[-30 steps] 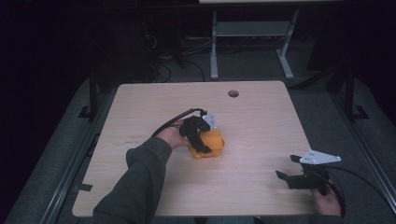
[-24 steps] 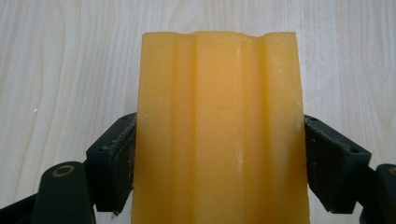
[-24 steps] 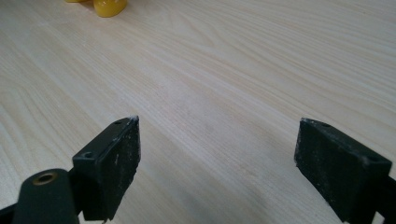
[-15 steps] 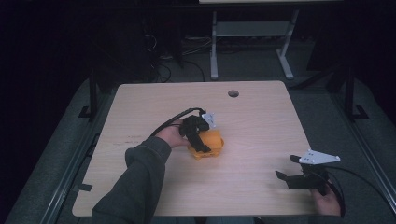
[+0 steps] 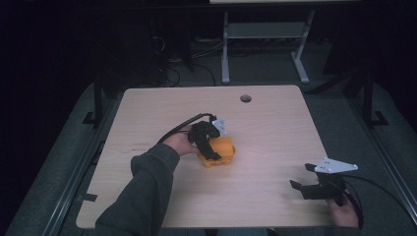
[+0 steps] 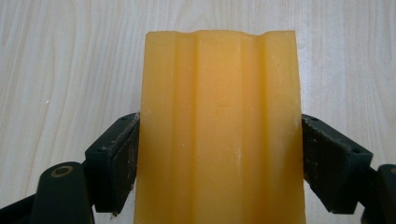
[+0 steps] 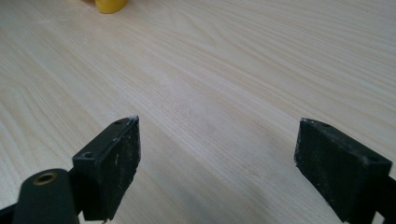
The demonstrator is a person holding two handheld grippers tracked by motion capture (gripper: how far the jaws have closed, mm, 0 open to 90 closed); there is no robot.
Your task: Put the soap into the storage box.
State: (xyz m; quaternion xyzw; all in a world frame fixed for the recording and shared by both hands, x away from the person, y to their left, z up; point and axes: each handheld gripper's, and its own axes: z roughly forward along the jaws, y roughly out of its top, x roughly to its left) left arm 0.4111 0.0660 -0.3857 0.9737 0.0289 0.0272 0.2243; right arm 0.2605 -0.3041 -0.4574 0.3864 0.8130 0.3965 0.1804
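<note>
A yellow-orange ridged block (image 5: pixel 225 153) lies on the wooden table (image 5: pixel 275 132) near its middle. My left gripper (image 5: pixel 212 147) reaches over it from the left, held by a hand in a dark sleeve. In the left gripper view the block (image 6: pixel 219 93) stands between the two black pads (image 6: pixel 122 154), which press on both of its sides, and my left gripper (image 6: pixel 219 140) is shut on it. At the table's front right corner my right gripper (image 5: pixel 301 177) rests low and open. Its own view shows the right gripper (image 7: pixel 217 154) wide open over bare wood, with the block's edge (image 7: pixel 109 4) far off at the top.
A round cable hole (image 5: pixel 245 98) sits near the table's far edge. Behind the table, on the dark floor, stand a white desk frame (image 5: pixel 265 32) and loose cables (image 5: pixel 169 69). Bare wood stretches between the two grippers.
</note>
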